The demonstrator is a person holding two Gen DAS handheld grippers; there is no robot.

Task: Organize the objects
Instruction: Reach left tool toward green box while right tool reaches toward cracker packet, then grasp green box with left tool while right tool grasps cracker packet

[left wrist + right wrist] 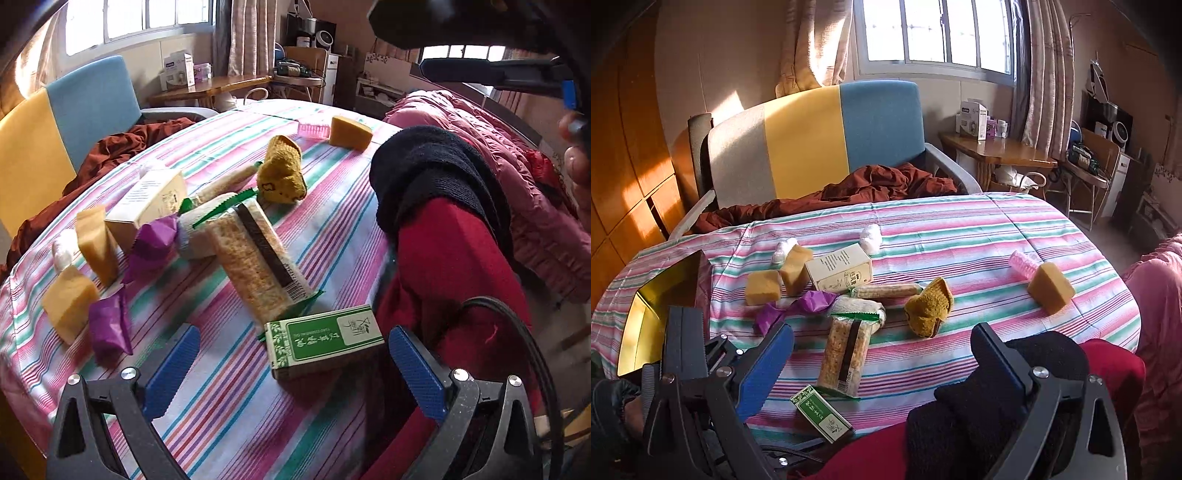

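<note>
Loose objects lie on a striped tablecloth [332, 229]. A green box [324, 339] lies nearest, just beyond my open, empty left gripper [295, 369]; it also shows in the right wrist view [822, 413]. Behind it are a long cracker pack [255, 258] [846, 354], a yellow knitted piece [282, 171] [929, 306], a cream box [151, 205] [840, 268], purple wrappers [151, 243], and yellow sponges [349, 133] [1051, 286]. My right gripper [882, 365] is open and empty above the table's near edge.
A gold-lined open box [653, 310] sits at the table's left end. A chair [812, 140] with brown cloth stands behind the table. A red and black garment [443, 229] lies at the near right edge, pink bedding [517, 177] beyond.
</note>
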